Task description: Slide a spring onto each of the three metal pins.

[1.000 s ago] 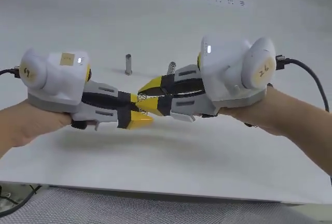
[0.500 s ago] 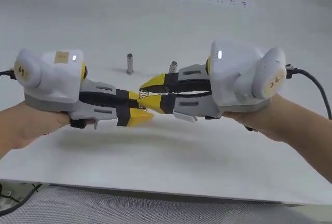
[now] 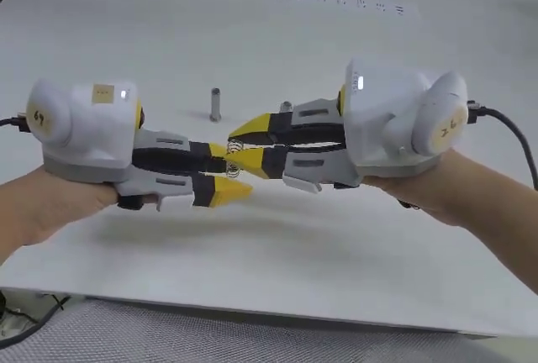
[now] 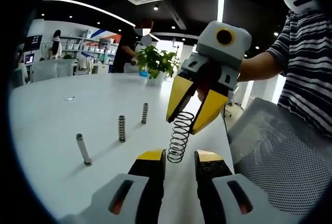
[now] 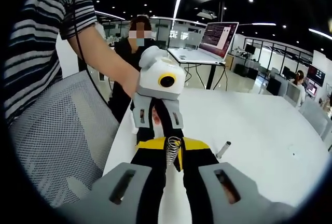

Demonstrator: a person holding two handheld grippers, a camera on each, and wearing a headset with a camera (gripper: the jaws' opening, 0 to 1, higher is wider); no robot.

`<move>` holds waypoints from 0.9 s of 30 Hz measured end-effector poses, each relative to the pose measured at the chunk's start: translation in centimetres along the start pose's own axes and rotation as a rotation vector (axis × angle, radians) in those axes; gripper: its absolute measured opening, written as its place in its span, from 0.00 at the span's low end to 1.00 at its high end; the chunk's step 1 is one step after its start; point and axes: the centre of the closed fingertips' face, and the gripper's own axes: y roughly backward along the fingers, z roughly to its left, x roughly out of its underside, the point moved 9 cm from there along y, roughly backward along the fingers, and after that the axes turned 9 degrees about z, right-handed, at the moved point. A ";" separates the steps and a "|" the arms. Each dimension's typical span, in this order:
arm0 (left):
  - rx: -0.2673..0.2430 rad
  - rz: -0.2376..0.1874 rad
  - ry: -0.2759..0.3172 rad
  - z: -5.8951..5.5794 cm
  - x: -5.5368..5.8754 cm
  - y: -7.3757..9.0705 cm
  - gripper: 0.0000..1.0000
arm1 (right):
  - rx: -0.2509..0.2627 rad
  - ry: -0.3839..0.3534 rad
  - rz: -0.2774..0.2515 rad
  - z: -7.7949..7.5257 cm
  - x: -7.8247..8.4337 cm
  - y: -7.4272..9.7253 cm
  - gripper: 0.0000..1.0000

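**Item: one loose spring, held between two grippers above the table**

1. Loose coiled steel-wire spring. It is off the table and stands slanted in mid-air between the two grippers, on no pin. Its upper coils are pinched in the right gripper's jaws. Its lower end reaches into the gap between the left gripper's jaws.
2. Right gripper, white body with black jaws tipped in yellow. The jaws are clenched on the spring, and in the right gripper view the coil sits upright between the yellow tips.
3. Left gripper, same make, facing the right gripper tip to tip. The jaws stand apart and released. The spring's bottom coil lies near the inner face of one jaw; I cannot tell whether it touches.
4. Bare grey metal pin, upright on the table and carrying no coil.
5. Middle metal pin, upright with a coil around it.
6. Far metal pin, upright with a coil around it. It stands in line with the other two, well apart from the grippers.
7. White table, which carries the pins.
8. White power strip, at the far edge of the table.
9. Grey mesh chair, beside the table.
10. Open laptop, on a further desk.
11. Green potted plant, at the table's far end.
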 end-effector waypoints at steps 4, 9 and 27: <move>-0.022 -0.001 0.002 0.2 0.0 0.1 0.26 | 0.004 0.003 0.008 -0.2 0.0 0.1 0.12; -0.062 -0.004 0.004 0.6 0.0 0.4 0.34 | 0.006 -0.002 0.018 -0.5 0.1 0.1 0.12; -0.206 0.010 0.043 1.7 1.1 2.4 0.69 | 0.024 -0.012 0.030 -1.0 0.5 0.0 0.12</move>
